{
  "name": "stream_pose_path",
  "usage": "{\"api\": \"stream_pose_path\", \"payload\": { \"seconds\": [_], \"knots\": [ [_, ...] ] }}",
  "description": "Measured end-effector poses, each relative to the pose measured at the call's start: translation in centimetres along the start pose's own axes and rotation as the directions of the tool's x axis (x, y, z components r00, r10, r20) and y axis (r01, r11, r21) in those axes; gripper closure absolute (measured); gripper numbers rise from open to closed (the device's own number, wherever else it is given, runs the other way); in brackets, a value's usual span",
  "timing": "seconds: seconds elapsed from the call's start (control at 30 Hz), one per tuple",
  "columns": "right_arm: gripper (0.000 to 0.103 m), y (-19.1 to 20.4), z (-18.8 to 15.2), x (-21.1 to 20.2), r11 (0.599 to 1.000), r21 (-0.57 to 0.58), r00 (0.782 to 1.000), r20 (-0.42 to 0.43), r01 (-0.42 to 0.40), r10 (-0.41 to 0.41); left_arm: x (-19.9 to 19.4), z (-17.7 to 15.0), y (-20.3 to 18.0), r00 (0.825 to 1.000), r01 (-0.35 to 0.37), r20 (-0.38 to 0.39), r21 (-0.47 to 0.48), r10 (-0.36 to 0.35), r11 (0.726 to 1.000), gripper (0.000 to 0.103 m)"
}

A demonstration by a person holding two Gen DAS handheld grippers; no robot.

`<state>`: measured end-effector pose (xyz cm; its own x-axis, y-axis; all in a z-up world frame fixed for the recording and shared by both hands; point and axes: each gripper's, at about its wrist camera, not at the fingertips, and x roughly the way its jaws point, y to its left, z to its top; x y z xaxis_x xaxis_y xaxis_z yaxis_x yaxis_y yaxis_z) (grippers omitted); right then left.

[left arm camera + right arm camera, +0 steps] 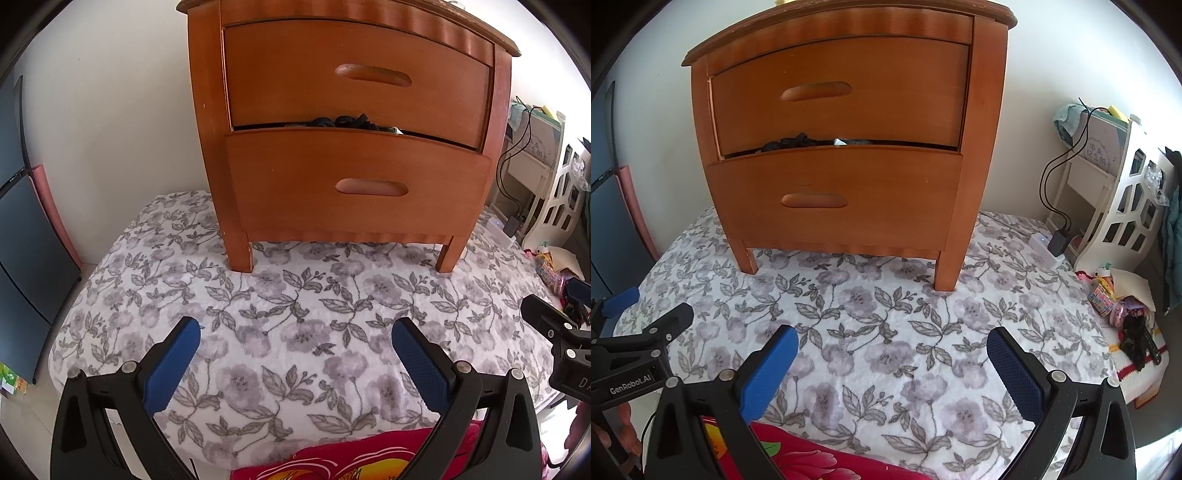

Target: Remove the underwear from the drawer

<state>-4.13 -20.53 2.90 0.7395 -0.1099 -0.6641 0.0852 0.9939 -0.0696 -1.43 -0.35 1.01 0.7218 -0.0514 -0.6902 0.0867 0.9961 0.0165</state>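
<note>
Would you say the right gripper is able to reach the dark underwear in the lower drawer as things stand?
Probably not yet. The right gripper is open and nothing blocks its path over the floral blanket, but the lower drawer is barely ajar, so the underwear only peeks through a narrow gap.

— What carried everything?

— A bed (295, 332), spread with a white cover printed in grey flowers and leaves.

— And what stood on it?

— A wooden nightstand (351, 177), upright on its short legs toward the far end of the cover, close to the wall.

— Anything else lying there?

— A red blanket (812, 458) with a bright flower pattern lay at the near edge. At the far right corner a small white box (1043, 245) rested on the cover, with a black plug (1058, 240) and dark cables touching it.
</note>
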Motion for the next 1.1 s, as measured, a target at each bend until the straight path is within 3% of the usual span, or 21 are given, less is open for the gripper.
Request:
{"api": "stream_pose_path", "payload": {
  "seconds": [1.1],
  "knots": [
    [0.0,0.66,0.01,0.56,1.0,-0.02,1.0,-0.025,-0.014,0.013,0.65,-0.22,0.12,0.999,0.027,-0.047,-0.015,-0.028,1.0,0.0]
  ]
}}
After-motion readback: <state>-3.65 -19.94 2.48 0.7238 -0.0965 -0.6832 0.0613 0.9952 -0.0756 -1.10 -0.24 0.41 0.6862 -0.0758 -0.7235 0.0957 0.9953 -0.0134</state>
